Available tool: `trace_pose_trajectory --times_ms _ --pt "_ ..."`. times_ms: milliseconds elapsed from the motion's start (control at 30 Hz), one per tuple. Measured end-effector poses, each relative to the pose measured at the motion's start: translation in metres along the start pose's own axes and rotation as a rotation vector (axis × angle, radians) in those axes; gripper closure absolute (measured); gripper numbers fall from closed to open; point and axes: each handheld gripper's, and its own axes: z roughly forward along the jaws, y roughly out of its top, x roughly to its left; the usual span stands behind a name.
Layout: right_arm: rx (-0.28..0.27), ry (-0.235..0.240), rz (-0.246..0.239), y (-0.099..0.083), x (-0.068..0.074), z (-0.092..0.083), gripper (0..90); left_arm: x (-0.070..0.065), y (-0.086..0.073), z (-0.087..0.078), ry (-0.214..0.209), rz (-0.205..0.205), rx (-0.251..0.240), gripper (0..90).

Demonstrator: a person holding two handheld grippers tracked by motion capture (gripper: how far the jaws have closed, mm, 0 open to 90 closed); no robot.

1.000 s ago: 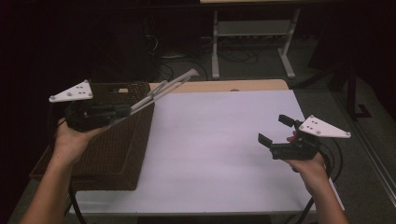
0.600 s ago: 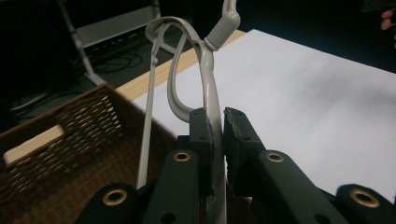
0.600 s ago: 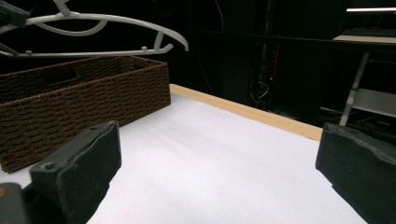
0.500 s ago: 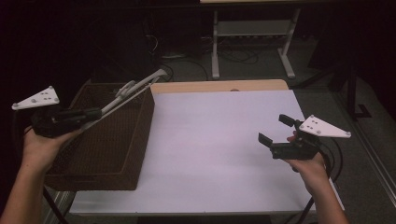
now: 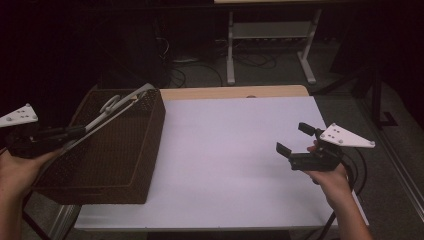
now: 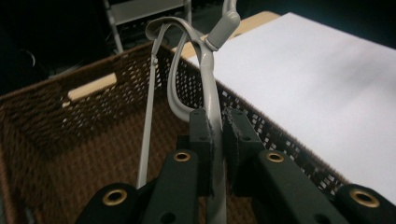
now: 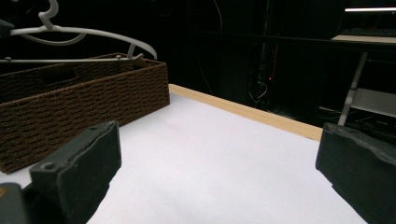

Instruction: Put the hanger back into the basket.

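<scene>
2 pads of the left gripper [image 6: 217,154] clamp the grey hanger [image 5: 107,114] above the brown wicker basket [image 5: 150,150] at the table's left, so lowering it level avoids snagging the rim, while the right gripper [image 5: 296,140] waits with jaws apart.

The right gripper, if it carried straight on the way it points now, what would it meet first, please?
Probably nothing soon: the right gripper, jaws open, points left over the bare white table top. Farther along that line stands the brown wicker basket, likely the first thing met, though depth is hard to judge.
</scene>
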Motion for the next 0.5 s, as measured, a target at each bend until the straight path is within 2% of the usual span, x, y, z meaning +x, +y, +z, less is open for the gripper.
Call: trace_pose_trajectory --times_ms 67,233,500 --pt "0.002 0.0 0.0 0.0 0.0 0.0 0.0 0.002 -0.005 -0.001 0.006 -0.002 0.025 82.5" --pt "0.003 0.001 0.001 0.0 0.0 0.001 0.0 0.005 -0.01 0.002 0.001 -0.011 0.043 82.5" --pt "0.004 -0.001 0.001 0.0 0.0 0.001 0.0 0.01 -0.019 0.022 -0.023 -0.02 0.101 82.5"
